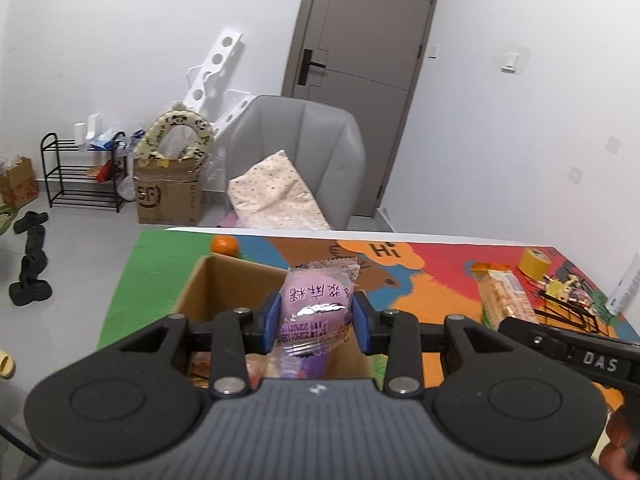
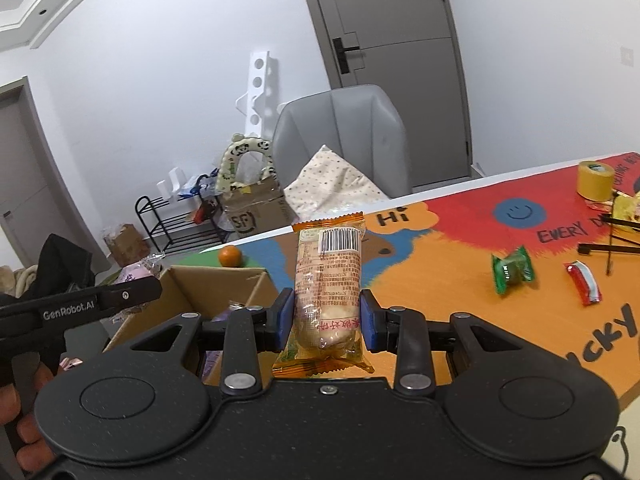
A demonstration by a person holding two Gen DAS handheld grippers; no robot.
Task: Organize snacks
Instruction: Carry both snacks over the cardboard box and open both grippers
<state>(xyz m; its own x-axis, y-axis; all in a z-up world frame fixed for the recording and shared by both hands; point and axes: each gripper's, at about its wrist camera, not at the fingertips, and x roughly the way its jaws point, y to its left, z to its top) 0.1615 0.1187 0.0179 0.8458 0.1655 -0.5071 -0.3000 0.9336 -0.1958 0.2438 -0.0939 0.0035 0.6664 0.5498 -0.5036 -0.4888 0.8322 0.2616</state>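
A purple snack packet (image 1: 316, 306), clear-edged with crimped ends and printed Chinese characters, stands upright, pinched between the blue pads of the left hand-held gripper (image 1: 316, 320) directly over an open cardboard box (image 1: 224, 280). More wrapped snacks lie inside the box, partly hidden by the gripper body. The right hand-held gripper (image 2: 325, 316) is closed on an orange-trimmed snack packet (image 2: 328, 292), also upright, its barcode and fine print facing the camera and pale pieces showing through the clear wrapper; it hangs above the tabletop (image 2: 440, 280) just right of the box (image 2: 208, 284).

Two packets are in the grippers, one each. Two more lie loose on the colourful cartoon mat that covers the tabletop: a green wrapped snack (image 2: 513, 269) and, to its right, a red-and-white wrapped snack (image 2: 584, 282), near each other but apart. One tangerine (image 2: 230, 257) sits on the mat just behind the box's far wall. One roll of yellow tape (image 2: 595, 181) stands near the far right edge, with a black wire rack (image 2: 612, 236) and some yellow wrappers beside it, too blurred to name.

Beyond the tabletop stands a grey armchair (image 1: 304, 148) with a dotted cushion (image 1: 276, 196) on its seat, a grey door (image 1: 360, 32) behind it, a second cardboard carton marked SF (image 1: 168, 196) on the floor, and a black shoe rack (image 1: 80, 172) against the wall. Dark slippers (image 1: 30, 260) lie scattered on the floor at left.
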